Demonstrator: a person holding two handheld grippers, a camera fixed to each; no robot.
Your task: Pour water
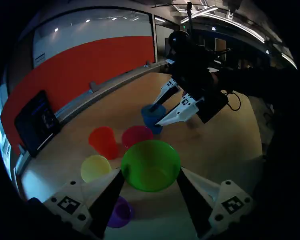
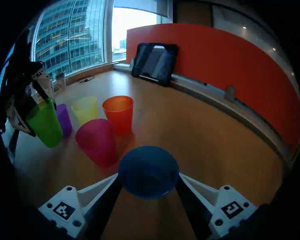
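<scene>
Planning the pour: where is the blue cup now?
The blue cup is gripped by the right hand-held gripper, low centre in the right gripper view, beside the pink cup.

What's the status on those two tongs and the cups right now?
Left tongs shut on green cup. Right tongs shut on blue cup. Pink cup, orange cup, yellow cup, purple cup nearby.

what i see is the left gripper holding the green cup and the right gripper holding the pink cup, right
Not quite. The right gripper holds the blue cup, as the right gripper view shows; the pink cup stands free on the table. The left gripper does hold the green cup.
</scene>
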